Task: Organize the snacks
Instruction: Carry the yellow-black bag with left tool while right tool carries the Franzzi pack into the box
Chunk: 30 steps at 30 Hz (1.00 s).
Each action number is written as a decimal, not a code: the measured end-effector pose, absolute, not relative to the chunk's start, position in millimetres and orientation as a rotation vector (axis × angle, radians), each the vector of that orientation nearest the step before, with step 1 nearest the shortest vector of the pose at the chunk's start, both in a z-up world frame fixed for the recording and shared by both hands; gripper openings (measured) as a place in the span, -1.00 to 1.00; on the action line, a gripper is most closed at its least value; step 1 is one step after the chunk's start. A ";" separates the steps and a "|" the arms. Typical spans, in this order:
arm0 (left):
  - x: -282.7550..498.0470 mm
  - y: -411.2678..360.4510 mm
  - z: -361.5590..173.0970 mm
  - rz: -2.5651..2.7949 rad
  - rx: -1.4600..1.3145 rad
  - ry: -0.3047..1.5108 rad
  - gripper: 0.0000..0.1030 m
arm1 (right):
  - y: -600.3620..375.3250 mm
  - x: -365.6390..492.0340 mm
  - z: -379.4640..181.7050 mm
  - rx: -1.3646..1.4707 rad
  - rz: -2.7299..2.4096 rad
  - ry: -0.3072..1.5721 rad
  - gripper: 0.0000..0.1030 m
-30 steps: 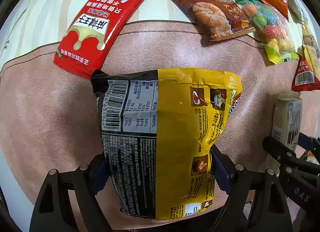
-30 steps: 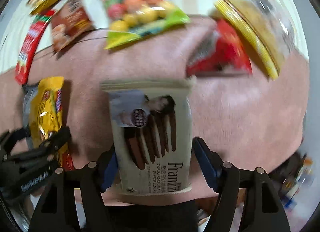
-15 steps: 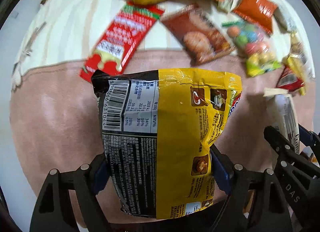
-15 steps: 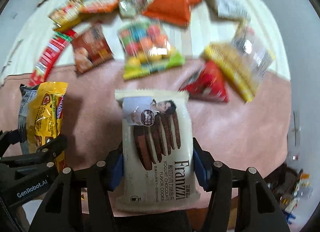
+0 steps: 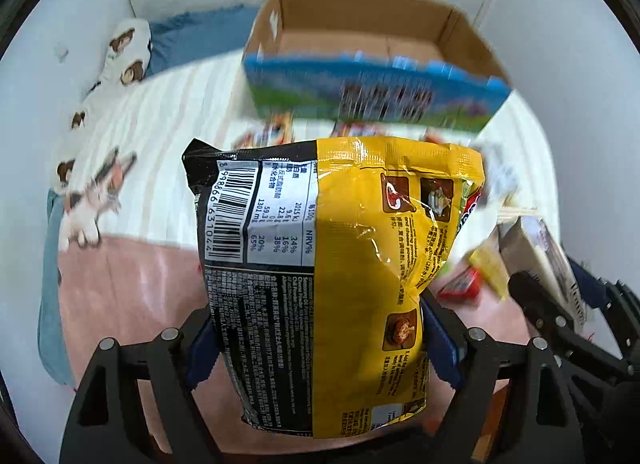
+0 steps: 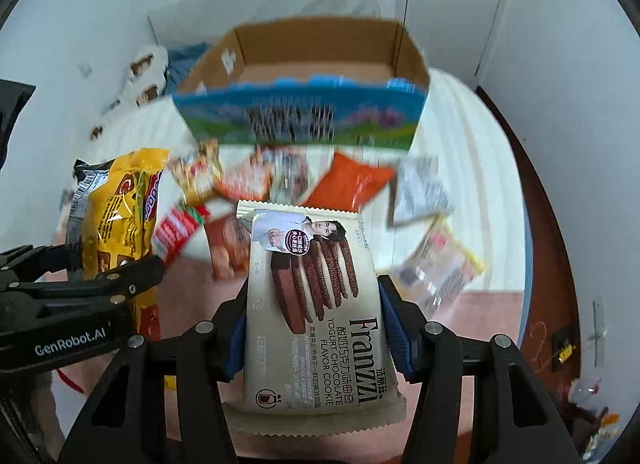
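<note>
The left gripper (image 5: 316, 338) clamps a yellow-and-black snack bag (image 5: 332, 284); the right gripper (image 6: 312, 328) clamps a cream Franzzi cookie pack (image 6: 316, 304). At upper centre, the open cardboard box (image 6: 304, 120) shows a bare floor.

The left gripper (image 5: 320, 340) clamped a chip bag (image 5: 332, 284) held upright between its fingers, and the right gripper (image 6: 312, 328) clamped a Franzzi cookie packet (image 6: 316, 312) the same way, to the right of the chip bag. Both packets were held above a blanket (image 5: 132, 284) spread over a bed (image 5: 180, 104). Behind them, loose snack packets (image 6: 348, 180) lay scattered on the bed. Farther back stood an open cardboard box (image 6: 304, 120), with a pillow (image 5: 124, 52) to its left.
</note>
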<state>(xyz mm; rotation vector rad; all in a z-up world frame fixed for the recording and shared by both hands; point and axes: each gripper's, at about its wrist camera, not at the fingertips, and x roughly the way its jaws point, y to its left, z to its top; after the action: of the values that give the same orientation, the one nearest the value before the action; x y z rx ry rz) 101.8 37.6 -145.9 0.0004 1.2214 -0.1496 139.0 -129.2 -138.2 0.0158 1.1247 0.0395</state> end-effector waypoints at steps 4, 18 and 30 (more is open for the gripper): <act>129.4 21.2 -127.8 -0.156 -0.005 1.167 0.64 | -143.6 163.6 -116.2 0.047 0.053 1.071 0.15; 252.4 -8.8 -96.1 -0.156 -0.033 1.102 0.64 | -180.7 299.7 -92.8 0.156 0.094 1.010 0.15; 412.1 -29.3 -132.6 -0.223 -0.083 1.276 0.64 | -195.4 464.1 -149.1 0.246 0.118 1.137 0.15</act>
<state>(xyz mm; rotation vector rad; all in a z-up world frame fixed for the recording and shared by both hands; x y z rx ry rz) 412.1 -29.3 -132.6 -0.0832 1.2764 -0.2231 464.1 -195.4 -149.1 0.2459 1.1372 0.1176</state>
